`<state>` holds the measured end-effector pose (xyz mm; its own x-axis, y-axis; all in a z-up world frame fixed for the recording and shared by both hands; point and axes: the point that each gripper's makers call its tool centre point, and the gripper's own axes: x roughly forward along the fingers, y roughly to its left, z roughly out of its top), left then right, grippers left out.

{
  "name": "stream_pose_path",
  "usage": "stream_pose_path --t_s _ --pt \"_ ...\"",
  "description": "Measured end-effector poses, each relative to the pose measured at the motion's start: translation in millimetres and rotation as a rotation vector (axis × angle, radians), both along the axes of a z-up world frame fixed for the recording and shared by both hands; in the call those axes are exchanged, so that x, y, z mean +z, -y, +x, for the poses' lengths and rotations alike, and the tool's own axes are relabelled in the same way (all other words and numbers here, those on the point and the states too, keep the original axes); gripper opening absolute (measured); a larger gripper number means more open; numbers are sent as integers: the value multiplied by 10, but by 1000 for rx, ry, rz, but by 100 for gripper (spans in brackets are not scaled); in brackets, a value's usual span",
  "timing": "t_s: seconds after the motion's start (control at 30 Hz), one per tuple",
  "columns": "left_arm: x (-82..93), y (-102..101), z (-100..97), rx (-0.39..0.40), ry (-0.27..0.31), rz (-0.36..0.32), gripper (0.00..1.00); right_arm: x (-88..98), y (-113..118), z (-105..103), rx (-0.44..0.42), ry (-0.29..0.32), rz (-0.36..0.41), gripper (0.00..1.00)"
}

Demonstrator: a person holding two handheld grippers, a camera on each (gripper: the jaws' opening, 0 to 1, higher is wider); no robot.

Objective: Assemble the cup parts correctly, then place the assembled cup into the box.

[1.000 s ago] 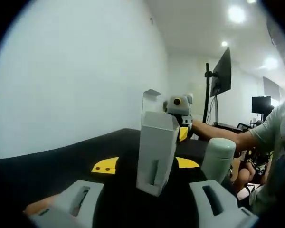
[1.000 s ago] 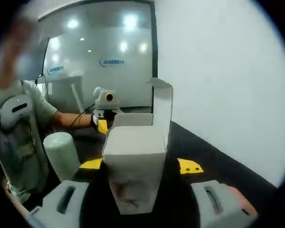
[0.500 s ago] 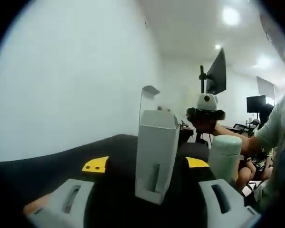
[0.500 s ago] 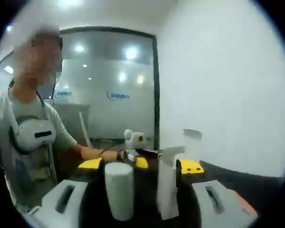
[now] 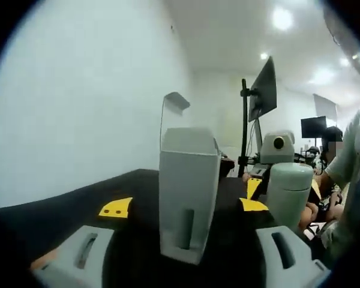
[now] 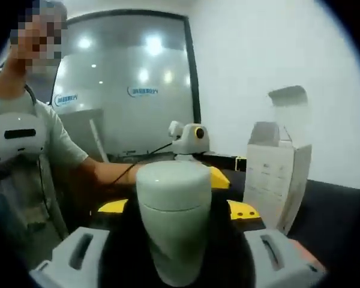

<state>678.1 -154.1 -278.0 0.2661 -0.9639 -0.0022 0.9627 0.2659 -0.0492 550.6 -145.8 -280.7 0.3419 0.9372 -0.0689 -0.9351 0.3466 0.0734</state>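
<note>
A pale green cup [image 6: 173,216] with its lid on stands upright on the black table, straight ahead of my right gripper [image 6: 177,264]. The jaws are open, one on each side of the cup, not touching it. The white carton box [image 6: 277,180] stands to the cup's right with its top flap raised. My left gripper [image 5: 181,267] is open and faces the box [image 5: 186,192] from close by. The cup [image 5: 289,193] stands to the box's right. The right gripper [image 5: 276,147] shows behind the cup, and the left gripper [image 6: 191,138] beyond the cup.
Yellow markers [image 5: 115,208] lie on the black table [image 5: 60,210] around the box and cup. A white wall runs along the table's far side. A monitor on a pole [image 5: 261,96] stands behind. The person [image 6: 24,150] holding the grippers stands close by.
The right gripper's view has swung from the box to the cup, which now sits centred and close between its jaws. The left gripper has come a little closer to the box.
</note>
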Motion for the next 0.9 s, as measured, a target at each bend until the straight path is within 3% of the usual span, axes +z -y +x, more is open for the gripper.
stream_pose_path --t_s 0.07,0.17,0.43,0.57,0.9 --pt "-7 -4 0 -4 8 2 62 -26 -27 -4 4 7 -15 58" --pt "-38 8 -14 -18 14 15 59 -89 19 35 -28 35 -57 44" --pt "-36 128 -69 -53 -2 -6 61 -93 19 -12 -24 53 -49 44" --pt "-6 246 28 -59 -10 -29 64 -91 18 -15 -32 52 -43 44" --pt "-128 539 22 -126 10 21 58 -86 -10 -30 -46 58 -47 44"
